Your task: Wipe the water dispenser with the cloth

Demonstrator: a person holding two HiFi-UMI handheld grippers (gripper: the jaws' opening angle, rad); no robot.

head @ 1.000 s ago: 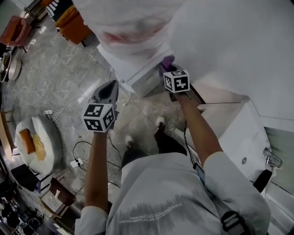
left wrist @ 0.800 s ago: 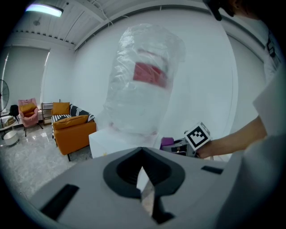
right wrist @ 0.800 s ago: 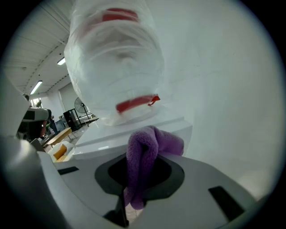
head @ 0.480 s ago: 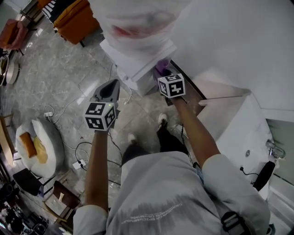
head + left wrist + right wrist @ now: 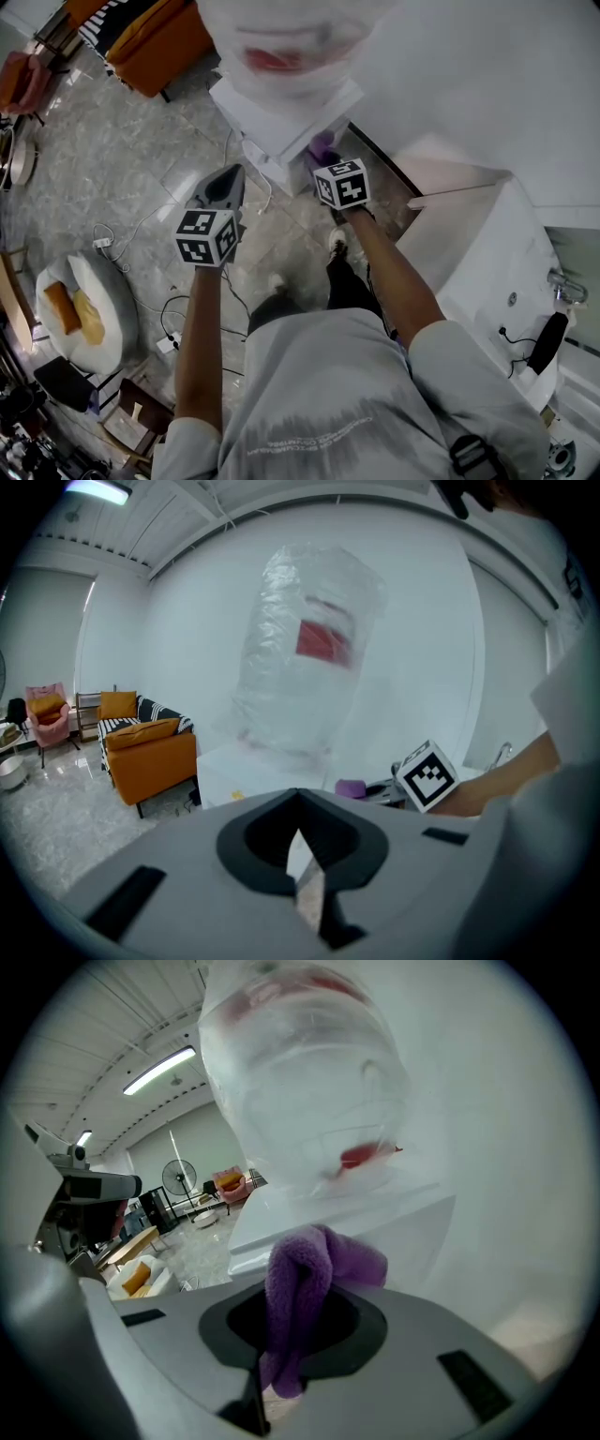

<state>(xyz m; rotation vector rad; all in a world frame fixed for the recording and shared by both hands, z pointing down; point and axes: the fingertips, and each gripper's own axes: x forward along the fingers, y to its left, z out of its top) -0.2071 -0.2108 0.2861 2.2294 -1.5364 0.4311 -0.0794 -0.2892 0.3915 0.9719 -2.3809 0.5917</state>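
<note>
The white water dispenser [image 5: 281,127] stands on the floor in front of me, with a plastic-wrapped bottle [image 5: 281,37] bearing a red label on top. My right gripper [image 5: 324,156] is shut on a purple cloth [image 5: 322,145] and holds it against the dispenser's right side, below its top. In the right gripper view the cloth [image 5: 309,1288] bulges out of the jaws just under the dispenser's top [image 5: 347,1218] and the bottle [image 5: 300,1082]. My left gripper [image 5: 225,178] hangs shut and empty to the left of the dispenser, apart from it. The left gripper view shows the bottle [image 5: 314,658] and the cloth [image 5: 350,787].
An orange sofa [image 5: 155,42] stands at the back left. A round white cushion [image 5: 80,305] lies on the floor at the left, with cables and a power strip [image 5: 164,337] nearby. A white counter [image 5: 497,272] with a tap [image 5: 567,281] is at the right, against a white wall.
My right gripper has slid a little left and towards me along the dispenser's side, carrying the cloth. The left gripper has hardly moved.
</note>
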